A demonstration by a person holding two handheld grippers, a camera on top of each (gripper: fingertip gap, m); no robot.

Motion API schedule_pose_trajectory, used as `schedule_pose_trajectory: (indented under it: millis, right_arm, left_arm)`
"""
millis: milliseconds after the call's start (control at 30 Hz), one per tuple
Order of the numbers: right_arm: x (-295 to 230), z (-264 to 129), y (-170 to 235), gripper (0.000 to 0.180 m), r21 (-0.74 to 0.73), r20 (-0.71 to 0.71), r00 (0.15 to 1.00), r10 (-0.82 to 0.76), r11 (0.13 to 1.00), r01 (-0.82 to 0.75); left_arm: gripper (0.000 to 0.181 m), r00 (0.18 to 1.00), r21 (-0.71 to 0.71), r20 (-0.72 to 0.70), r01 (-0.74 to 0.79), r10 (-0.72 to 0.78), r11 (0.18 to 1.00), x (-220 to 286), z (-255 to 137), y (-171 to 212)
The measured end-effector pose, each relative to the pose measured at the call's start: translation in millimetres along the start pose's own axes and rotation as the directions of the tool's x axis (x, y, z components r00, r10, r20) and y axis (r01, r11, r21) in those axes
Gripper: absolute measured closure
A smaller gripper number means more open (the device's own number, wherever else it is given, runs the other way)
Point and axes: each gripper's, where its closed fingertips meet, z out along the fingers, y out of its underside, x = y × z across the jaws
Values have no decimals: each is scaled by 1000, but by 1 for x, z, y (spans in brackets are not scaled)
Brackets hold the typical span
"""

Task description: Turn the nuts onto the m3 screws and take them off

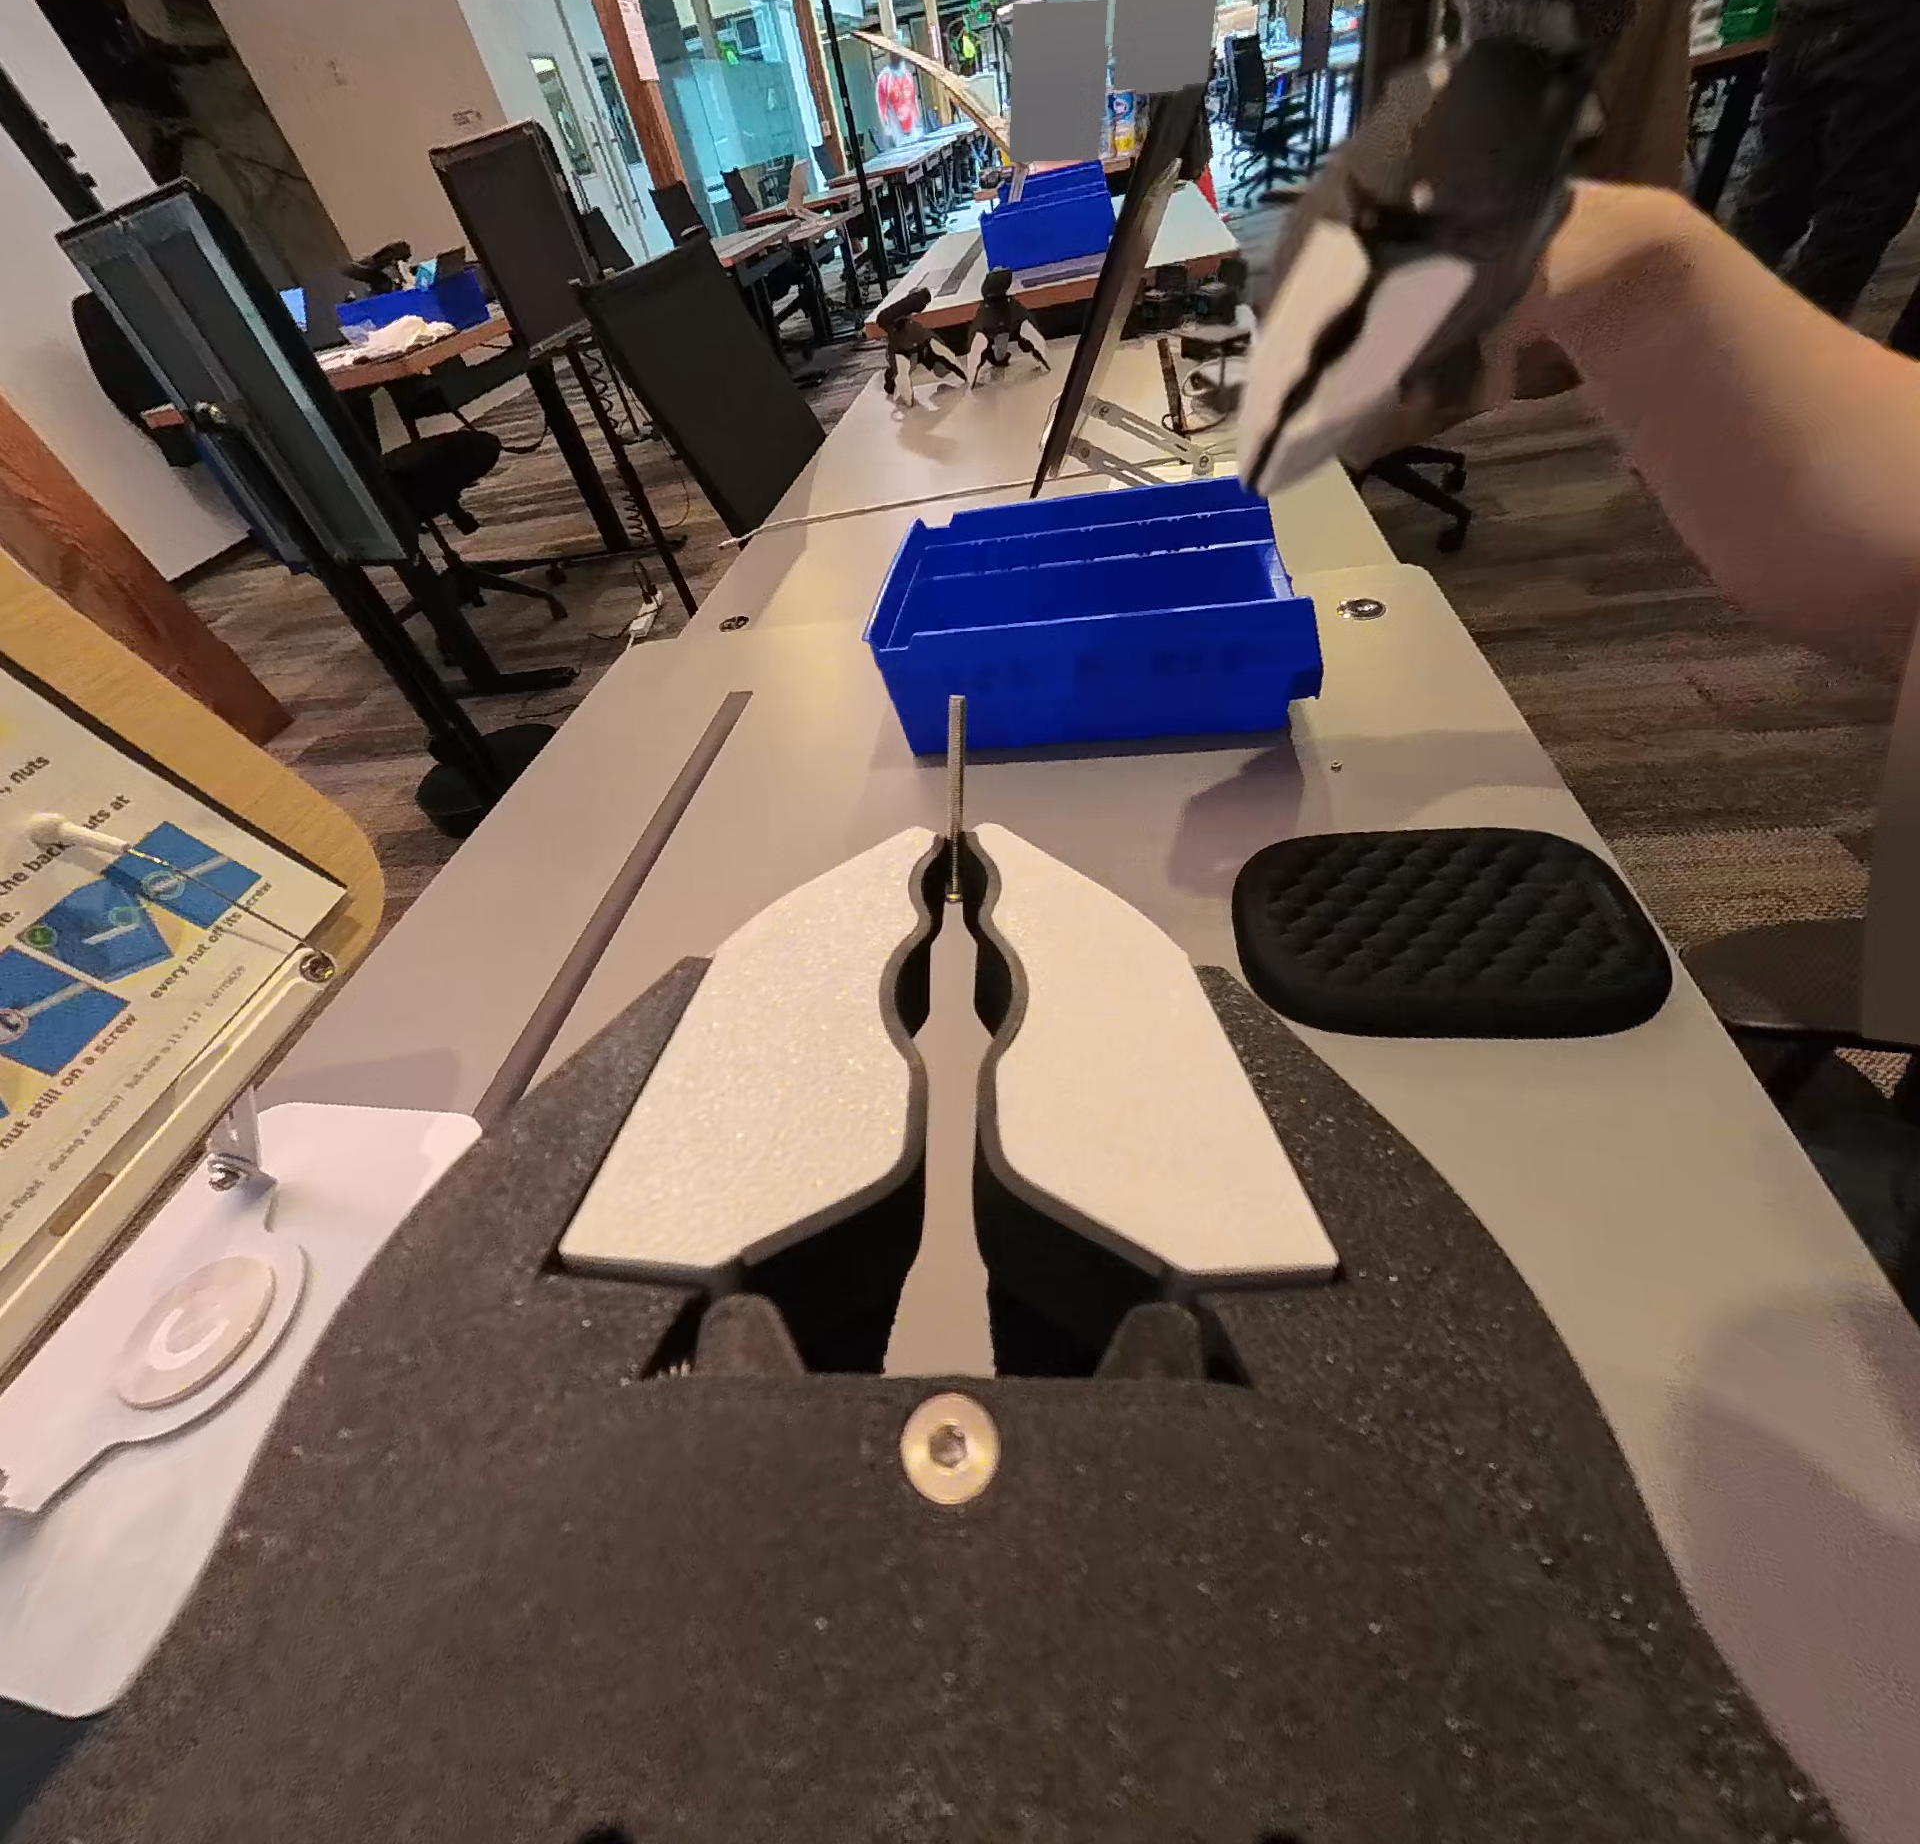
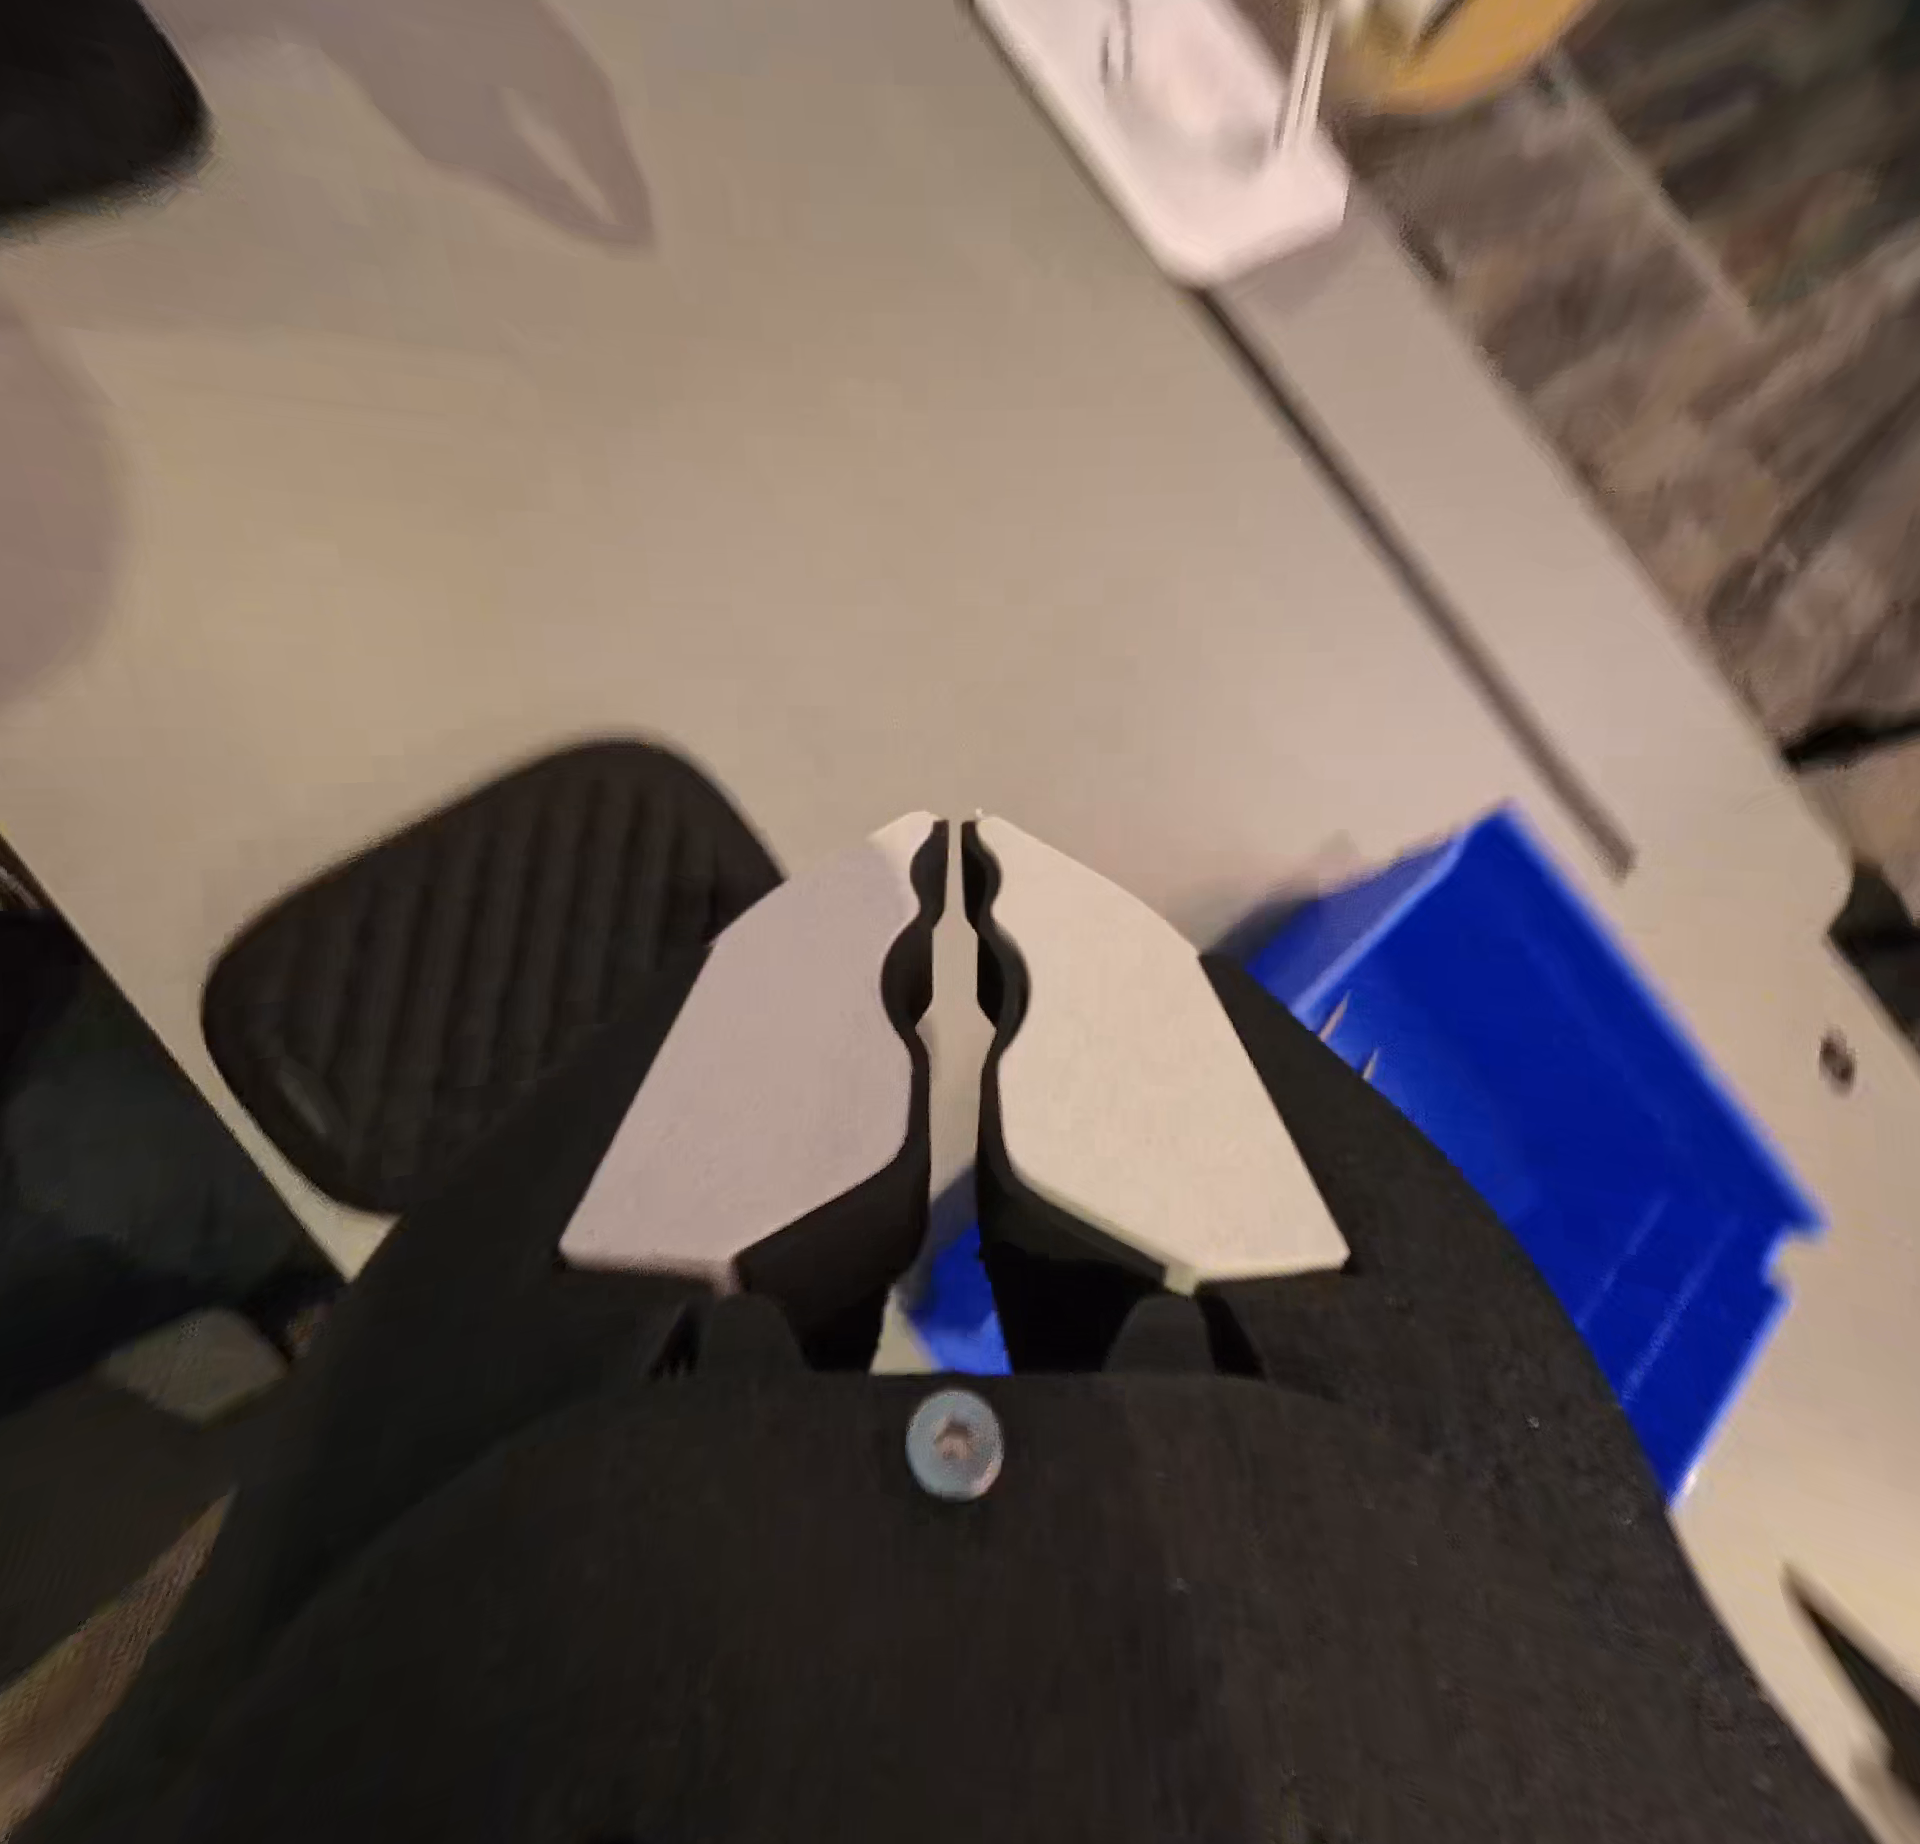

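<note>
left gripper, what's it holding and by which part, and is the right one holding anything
The left gripper holds a thin screw by its lower end, shaft pointing away past the fingertips. The right gripper is nearly closed; nothing visible between its tips.

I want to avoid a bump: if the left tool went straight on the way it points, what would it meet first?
Probably the blue bin: it sits just beyond the screw held in the left tool, though depth is unclear.
</note>
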Motion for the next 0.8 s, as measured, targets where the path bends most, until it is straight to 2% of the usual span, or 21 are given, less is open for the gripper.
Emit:
schedule_pose_trajectory:
  millis: [133,267,433,800]
  right_arm:
    - [-47,10,106,178,-158,-58,995,79,984,-88]
    - [-69,25,165,177,-121,-107,972,210,967,-223]
    - [-63,41,181,170,-8,-94,923,373,927,-375]
    - [-60,54,203,166,-71,-56,927,370,925,-374]
  left_arm:
    - [179,1000,2,-18,-6,6,1000,6,3,-2]
    - [179,999,-13,-34,-12,11,1000,10,8,-1]
    - [179,999,-35,-48,-24,23,999,16,14,1]
    - [179,997,-42,-67,-47,45,998,24,14,-2]
